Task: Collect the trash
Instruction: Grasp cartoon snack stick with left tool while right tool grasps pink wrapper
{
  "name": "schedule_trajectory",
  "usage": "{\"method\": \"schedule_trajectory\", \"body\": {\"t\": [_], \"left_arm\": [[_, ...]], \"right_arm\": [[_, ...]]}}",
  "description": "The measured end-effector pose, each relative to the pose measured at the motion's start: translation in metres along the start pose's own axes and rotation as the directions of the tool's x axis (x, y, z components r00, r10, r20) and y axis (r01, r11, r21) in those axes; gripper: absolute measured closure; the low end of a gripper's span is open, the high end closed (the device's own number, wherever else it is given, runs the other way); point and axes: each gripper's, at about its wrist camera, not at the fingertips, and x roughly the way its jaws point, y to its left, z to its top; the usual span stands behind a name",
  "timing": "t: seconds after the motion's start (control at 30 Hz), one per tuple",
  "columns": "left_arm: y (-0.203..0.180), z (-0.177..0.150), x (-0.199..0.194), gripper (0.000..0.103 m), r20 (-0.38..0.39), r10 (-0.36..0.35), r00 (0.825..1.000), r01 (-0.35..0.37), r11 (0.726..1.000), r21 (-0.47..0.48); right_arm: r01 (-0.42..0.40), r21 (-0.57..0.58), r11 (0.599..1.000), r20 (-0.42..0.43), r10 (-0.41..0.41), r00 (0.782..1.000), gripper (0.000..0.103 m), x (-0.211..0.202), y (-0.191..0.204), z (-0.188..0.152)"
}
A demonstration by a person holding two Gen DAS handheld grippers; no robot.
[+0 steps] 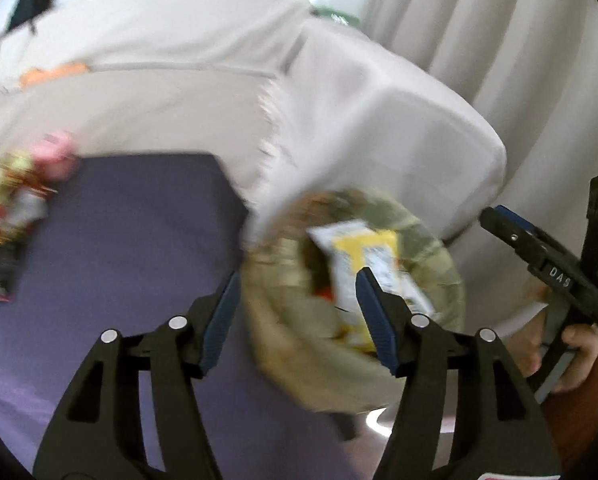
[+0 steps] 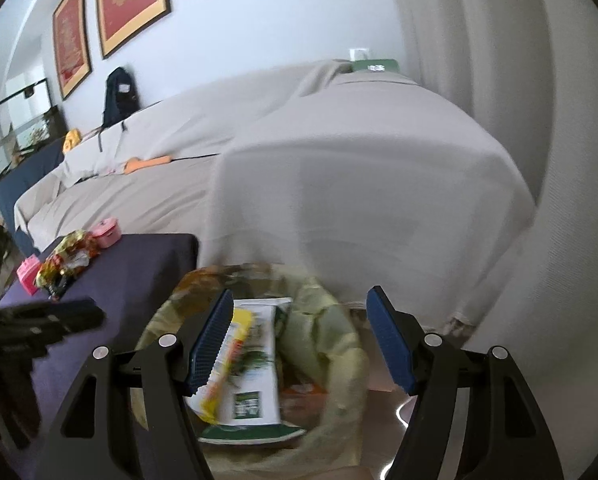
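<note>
A bin lined with a pale green bag (image 1: pixel 427 240) (image 2: pixel 331 320) stands beside the purple-covered table (image 1: pixel 131 232) (image 2: pixel 139 264). Inside lie a yellow and white wrapper (image 1: pixel 363 256) (image 2: pixel 239 332) and a white and green package (image 2: pixel 259 376). My left gripper (image 1: pixel 297 312) is open and empty over the bin's left rim. My right gripper (image 2: pixel 299 340) is open and empty above the bin's mouth. It also shows in the left wrist view (image 1: pixel 539 256). A pile of shiny snack wrappers (image 1: pixel 7 216) (image 2: pixel 65 260) lies at the table's far left.
A sofa under a beige cover (image 1: pixel 399 128) (image 2: pixel 359 184) stands right behind the bin and table. Pink boxes (image 2: pixel 107 232) (image 1: pixel 57 152) sit near the wrapper pile. A dark backpack (image 2: pixel 119 96) leans on the sofa back. Curtains (image 2: pixel 519 80) hang at the right.
</note>
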Motion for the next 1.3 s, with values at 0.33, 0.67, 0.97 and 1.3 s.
{"method": "schedule_trajectory", "body": {"t": [0.33,0.67,0.97,1.3], "left_arm": [[0.124,-0.015,-0.098,0.04,0.172,0.261,0.95,-0.241,0.962,-0.126],[0.212,-0.016,-0.121,0.035,0.191,0.282,0.94,-0.246,0.951,-0.188],[0.246,0.036,-0.049,0.049,0.072,0.249,0.966,-0.229,0.95,-0.212],[0.237,0.016,-0.066,0.093,0.042,0.216,0.975,-0.202,0.953,-0.224]], "right_arm": [[-0.112,-0.075,0.991,-0.056,0.108,0.993,0.037,0.018,0.08,0.002],[-0.152,-0.149,0.977,-0.151,0.129,0.98,0.037,0.06,0.175,0.004],[-0.155,-0.123,0.98,-0.223,0.125,0.967,0.037,0.099,0.207,0.008],[-0.209,-0.164,0.964,-0.234,0.168,0.958,0.037,0.115,0.231,0.018]]}}
